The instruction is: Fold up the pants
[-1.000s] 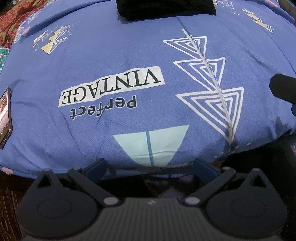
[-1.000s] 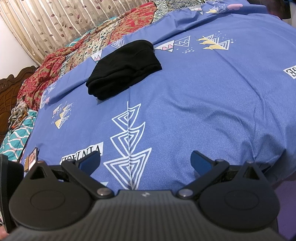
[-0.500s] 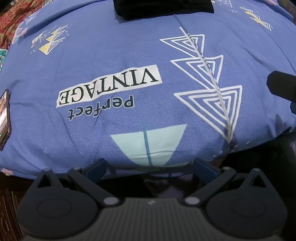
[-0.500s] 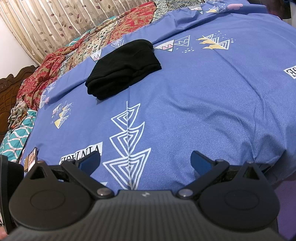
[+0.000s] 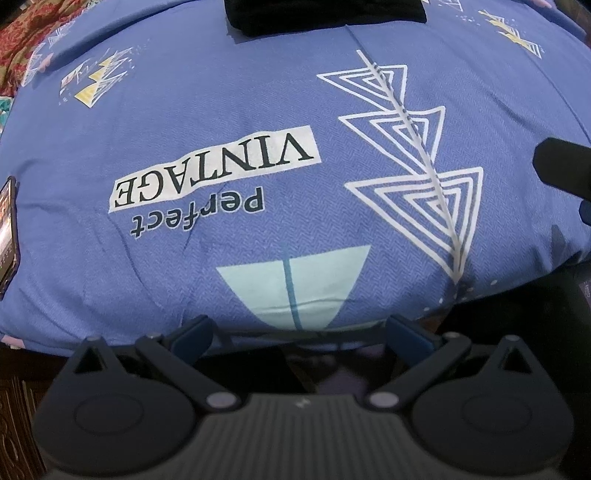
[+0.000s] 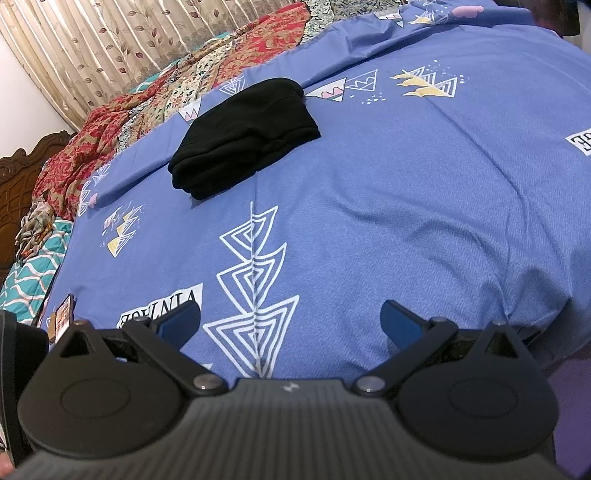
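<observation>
The black pants (image 6: pixel 243 134) lie folded in a compact bundle on the blue printed bedsheet (image 6: pixel 406 192), far from both grippers. In the left wrist view only their near edge (image 5: pixel 325 14) shows at the top. My left gripper (image 5: pixel 297 330) is open and empty at the bed's near edge. My right gripper (image 6: pixel 291 319) is open and empty, low over the sheet near the front edge. The right gripper's body shows as a dark shape at the right edge of the left wrist view (image 5: pixel 565 171).
A phone (image 5: pixel 7 232) lies on the sheet at the left, also in the right wrist view (image 6: pixel 62 317). Red patterned blankets (image 6: pixel 155 107) and a teal cloth (image 6: pixel 33 273) lie beyond the pants. A curtain (image 6: pixel 110 40) and wooden headboard (image 6: pixel 26 173) stand behind.
Both grippers have drifted very slightly back from the bed. The pants have not moved and both jaws stay open.
</observation>
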